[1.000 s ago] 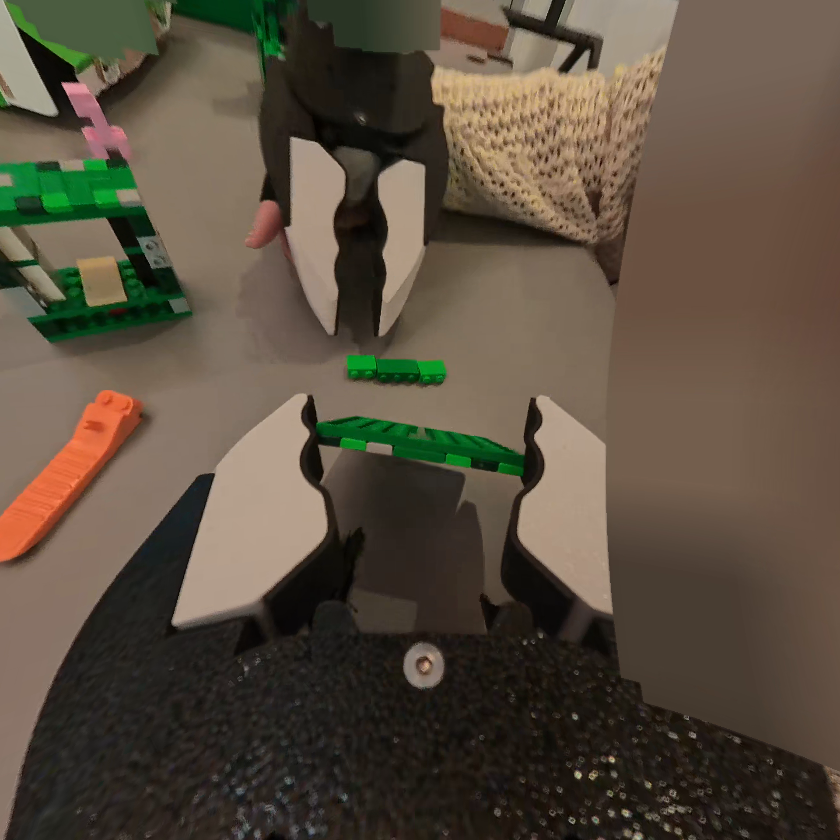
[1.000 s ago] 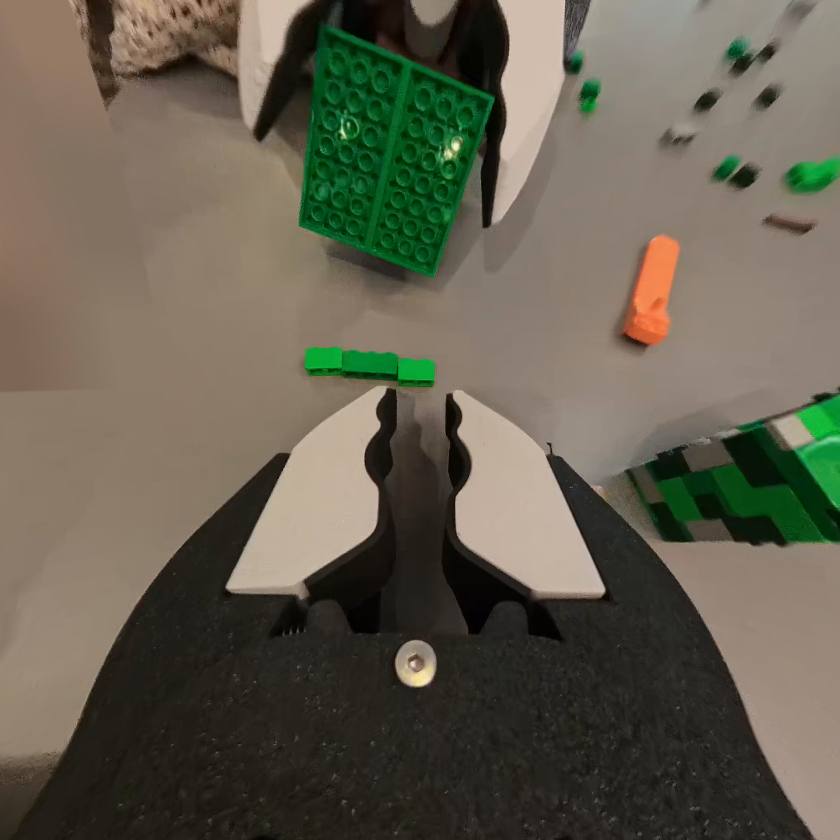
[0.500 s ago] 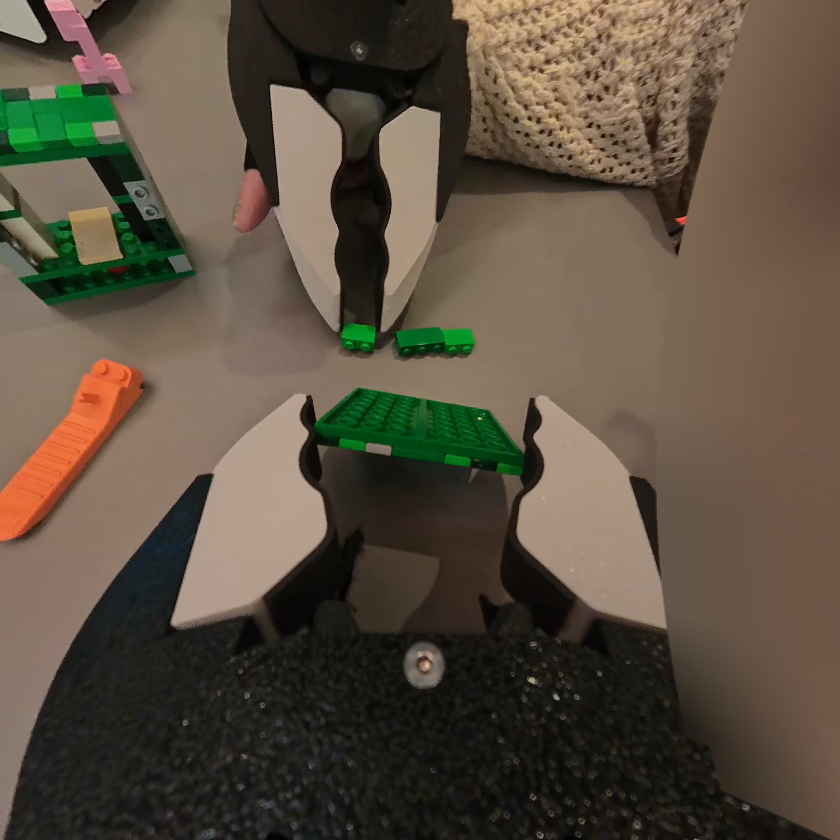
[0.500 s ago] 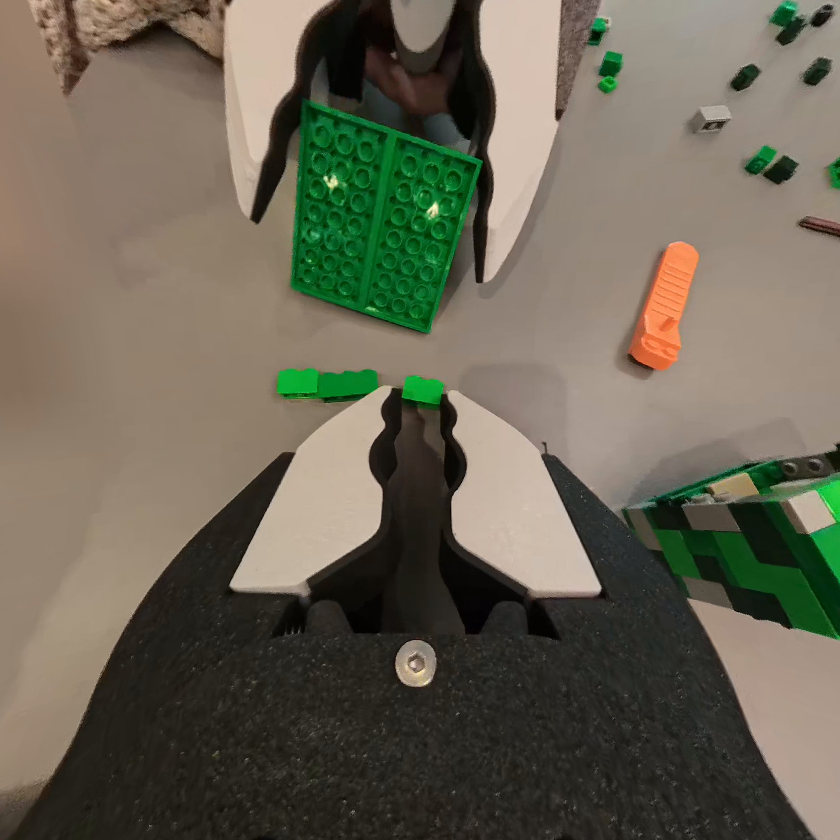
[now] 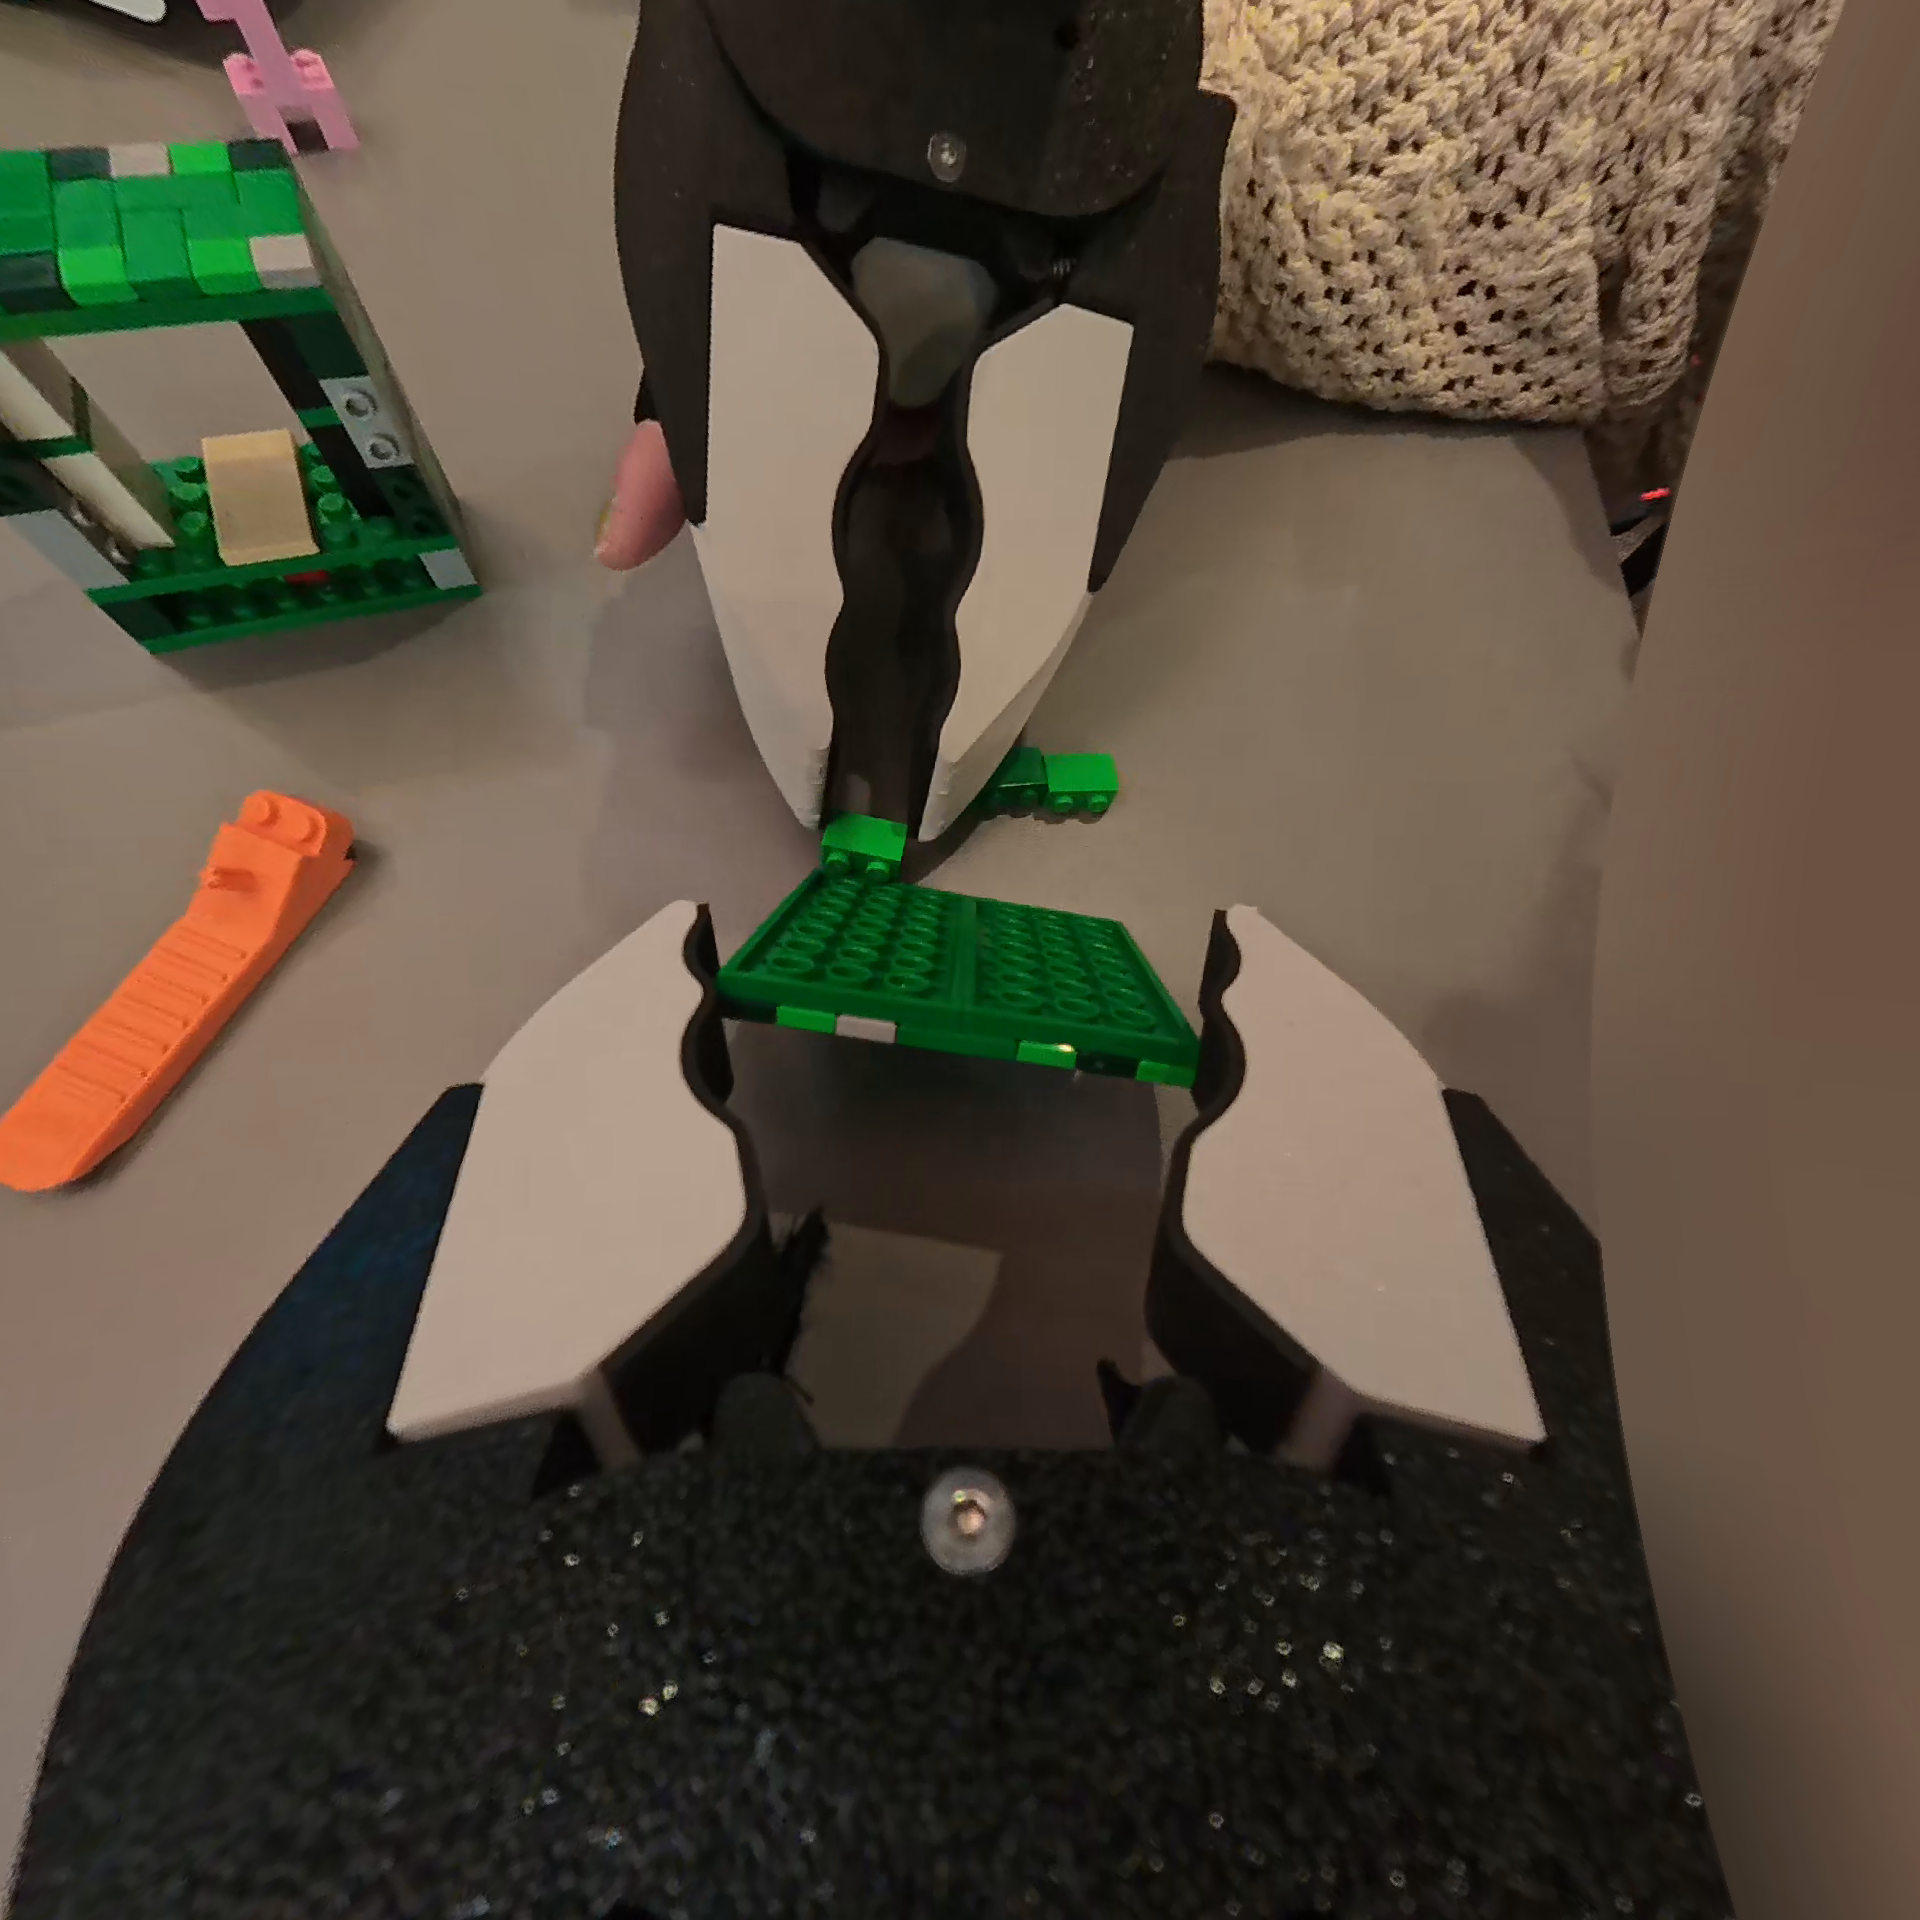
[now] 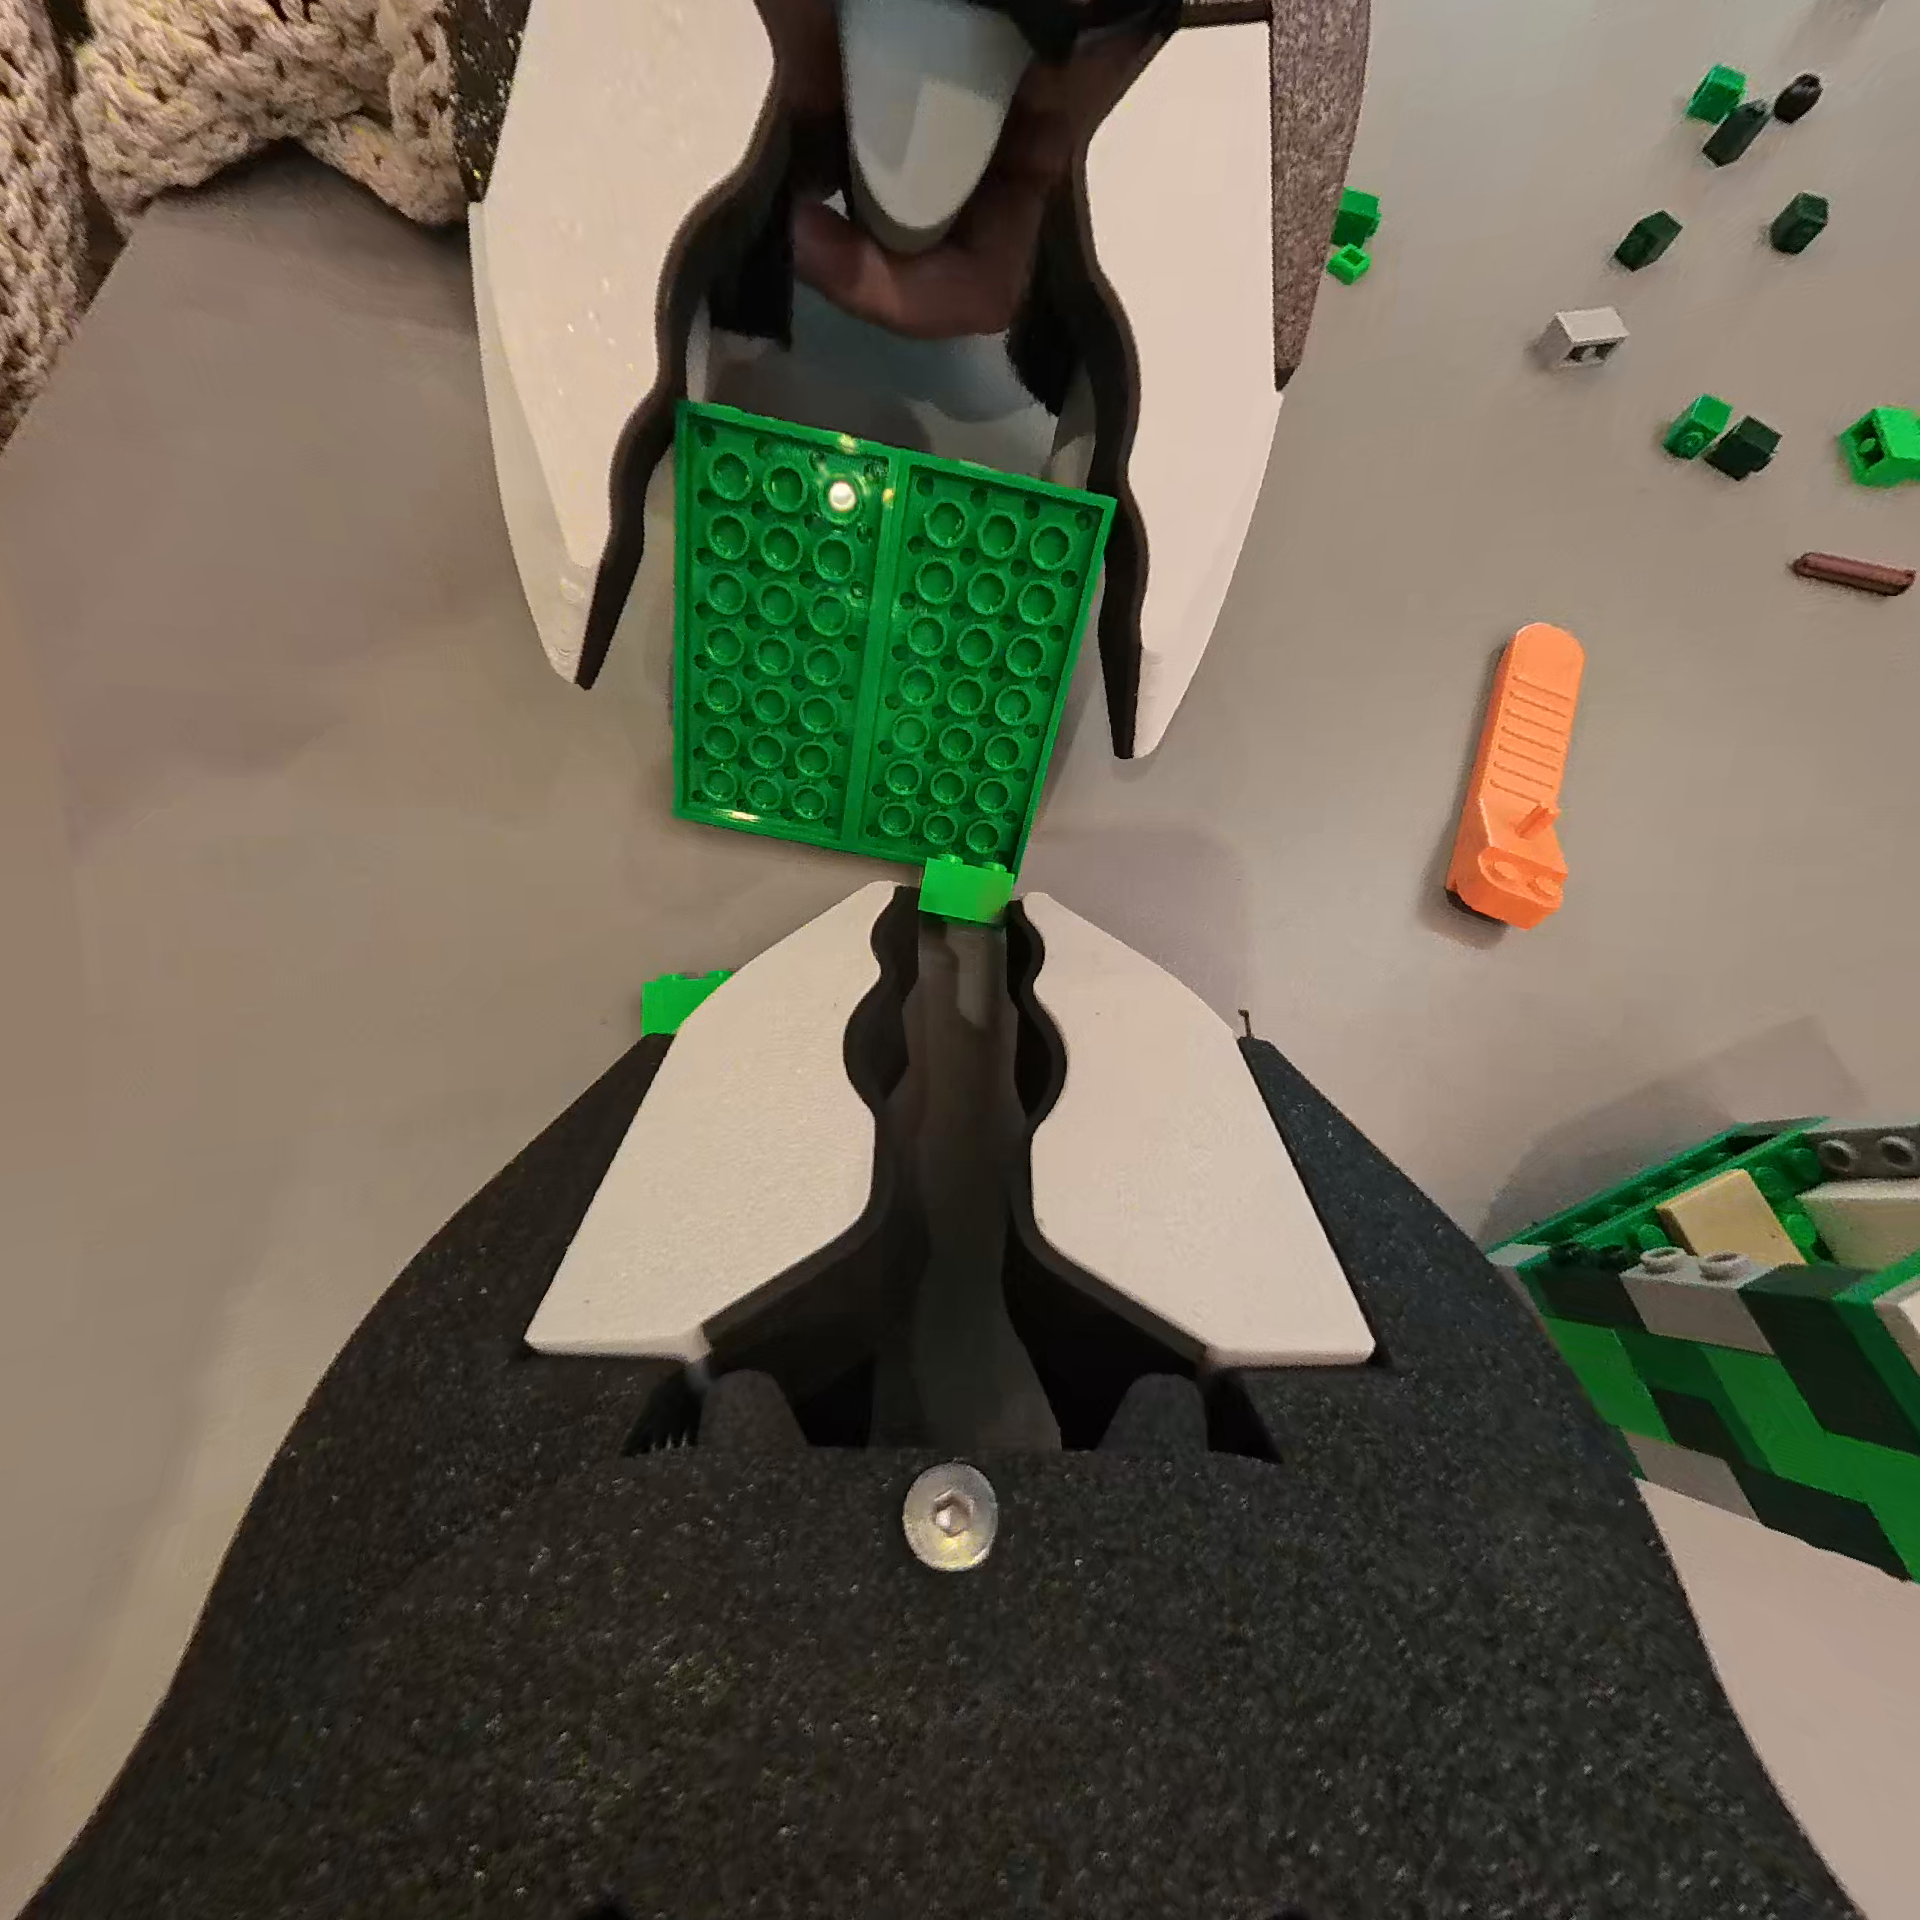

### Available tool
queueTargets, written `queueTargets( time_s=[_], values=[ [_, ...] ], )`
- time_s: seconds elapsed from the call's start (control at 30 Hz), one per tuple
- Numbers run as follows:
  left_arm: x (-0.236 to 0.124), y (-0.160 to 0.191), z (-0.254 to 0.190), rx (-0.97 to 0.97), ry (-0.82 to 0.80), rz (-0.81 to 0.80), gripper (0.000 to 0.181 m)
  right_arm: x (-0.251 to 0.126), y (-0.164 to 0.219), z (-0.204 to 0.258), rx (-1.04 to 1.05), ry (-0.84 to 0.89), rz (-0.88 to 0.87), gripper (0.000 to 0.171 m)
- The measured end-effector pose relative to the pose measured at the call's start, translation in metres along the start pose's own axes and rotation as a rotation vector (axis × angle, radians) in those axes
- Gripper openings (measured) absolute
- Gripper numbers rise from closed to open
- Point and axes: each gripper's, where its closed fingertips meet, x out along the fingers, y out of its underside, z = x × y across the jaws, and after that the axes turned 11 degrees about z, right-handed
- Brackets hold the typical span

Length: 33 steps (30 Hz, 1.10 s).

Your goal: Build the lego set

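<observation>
My left gripper (image 5: pixel 961 935) is shut on a green plate assembly (image 5: pixel 956 977), holding it by its side edges above the grey table. It shows studs-up in the right wrist view (image 6: pixel 883 644), between the left gripper's fingers (image 6: pixel 847 717). My right gripper (image 6: pixel 961 899) is shut on a small bright green brick (image 6: pixel 966 888). It holds the brick at the plate's corner nearest to it; I cannot tell whether they touch. In the left wrist view the right gripper (image 5: pixel 871 826) points down with the brick (image 5: pixel 862 847) at the plate's far left corner. Two more green bricks (image 5: pixel 1049 784) lie on the table behind.
An orange brick separator (image 5: pixel 177 997) (image 6: pixel 1522 769) lies on the table. A partly built green structure (image 5: pixel 208 416) (image 6: pixel 1745 1330) stands nearby. Several loose bricks (image 6: pixel 1714 436) are scattered beyond. A knitted blanket (image 5: pixel 1455 208) and a grey panel (image 5: pixel 1787 935) border the area. Both grippers' tips are close together, under 4 cm apart. The orange brick separator (image 6: pixel 1522 769) is about 8 centimeters from my left fingertips. The left camera catches it too, in the left wrist view (image 5: pixel 200 952).
My right gripper closed on one small green brick from the row on the table and lifted it to the plate's edge. The left gripper tilted the plate and moved closer.
</observation>
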Motion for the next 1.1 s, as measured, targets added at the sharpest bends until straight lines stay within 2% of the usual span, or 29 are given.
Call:
queueTargets(
  time_s=[0.3, 0.43, 0.53, 0.63, 0.7, 0.8, 1.1],
  values=[
    [0.0, -0.002, -0.001, 0.086, -0.041, -0.012, 0.088, -0.001, 0.0, -0.001, 0.004, 0.0, -0.01, 0.016],
    [-0.009, -0.012, 0.002, 0.218, -0.16, -0.063, 0.087, -0.006, -0.004, -0.007, 0.028, 0.042, -0.053, 0.016],
    [-0.017, -0.019, 0.005, 0.32, -0.275, -0.093, 0.087, -0.016, -0.01, -0.018, 0.049, 0.151, -0.131, 0.016],
    [-0.02, -0.022, 0.01, 0.301, -0.312, -0.106, 0.087, -0.029, -0.015, -0.027, -0.007, 0.325, -0.192, 0.016],
    [-0.019, -0.02, 0.013, 0.258, -0.294, -0.097, 0.087, -0.028, -0.014, -0.028, -0.083, 0.422, -0.161, 0.016],
    [-0.018, -0.019, 0.012, 0.217, -0.255, -0.106, 0.087, -0.023, -0.018, -0.02, -0.147, 0.447, -0.142, 0.016],
    [-0.005, -0.013, 0.004, 0.129, -0.146, -0.048, 0.088, -0.004, -0.015, -0.006, -0.155, 0.319, -0.047, 0.015]
  ],
)
